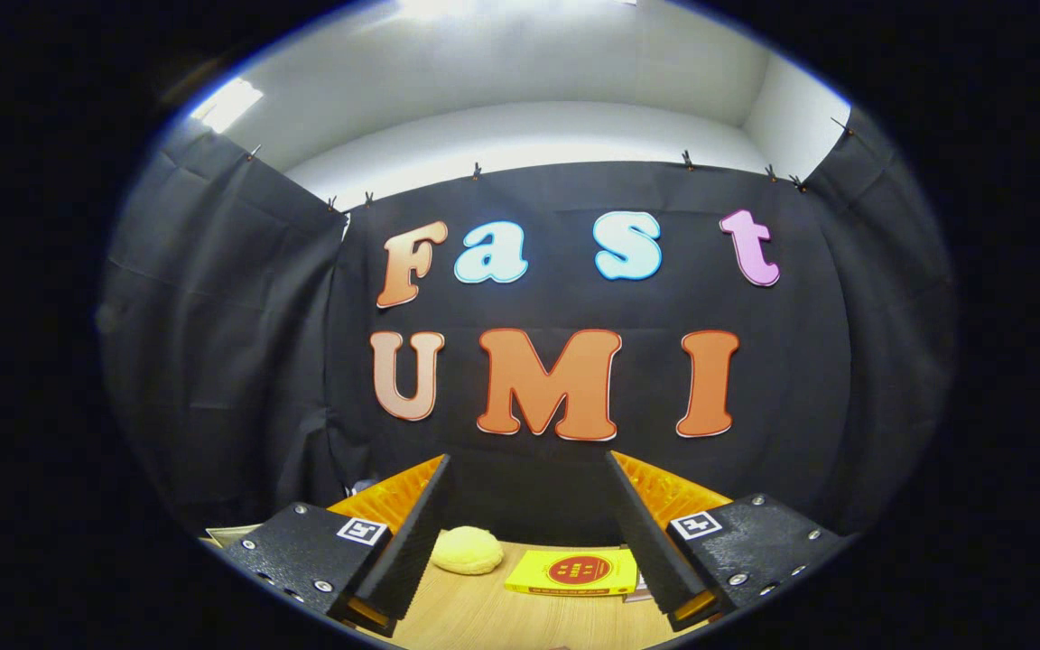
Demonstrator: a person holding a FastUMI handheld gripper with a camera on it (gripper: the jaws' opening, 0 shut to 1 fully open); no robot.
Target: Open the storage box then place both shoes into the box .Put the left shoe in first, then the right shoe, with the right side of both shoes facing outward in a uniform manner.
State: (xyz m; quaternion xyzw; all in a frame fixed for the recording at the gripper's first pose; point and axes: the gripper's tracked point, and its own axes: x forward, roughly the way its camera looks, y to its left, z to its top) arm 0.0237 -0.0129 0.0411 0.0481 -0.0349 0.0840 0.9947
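- The black two-finger gripper (529, 533) is spread wide, grasping nothing.
- Between its fingers, near the far edge of the light wooden tabletop (484, 614), lie a pale yellow rounded sponge (467, 550) and a flat yellow book (574, 571).

This is a recording booth set up for staged handling, not a lived-in room. Black cloth (240, 343) hangs as walls ahead of the hand-held gripper (529, 542) and to both sides, pinned along its top edge with small clips (688, 161). Above the cloth show plain white walls and a ceiling with a bright light panel (227, 104). Below, between the spread fingers, lies a pale wooden worktop (484, 614) with a few props.
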